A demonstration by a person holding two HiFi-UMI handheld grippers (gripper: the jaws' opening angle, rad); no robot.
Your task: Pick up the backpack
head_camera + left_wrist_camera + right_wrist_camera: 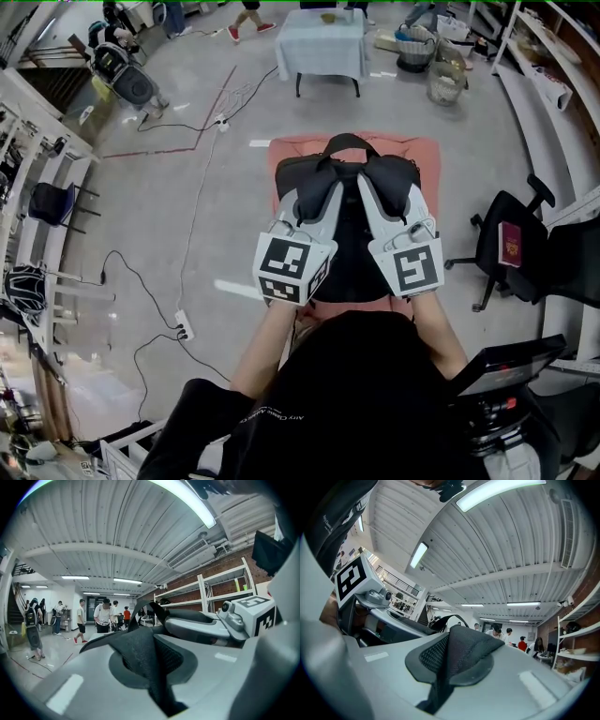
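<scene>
A black backpack (345, 202) hangs in front of me over a salmon-pink table (424, 156), its top handle (343, 143) at the far side. My left gripper (322, 190) is shut on the black mesh left shoulder strap (143, 660), which is pinched between its grey jaws. The right shoulder strap (457, 660) is clamped the same way in my right gripper (372, 187). Both grippers point roughly level and lie side by side. Each gripper view shows the other gripper's marker cube, the right one's (255, 613) and the left one's (351, 581).
A black office chair (511, 246) stands right of the pink table. Beyond it is a small table with a pale cloth (322, 42). Cables and a power strip (183, 325) lie on the floor at left, beside shelving (37, 187). Several people (102, 616) stand in the background.
</scene>
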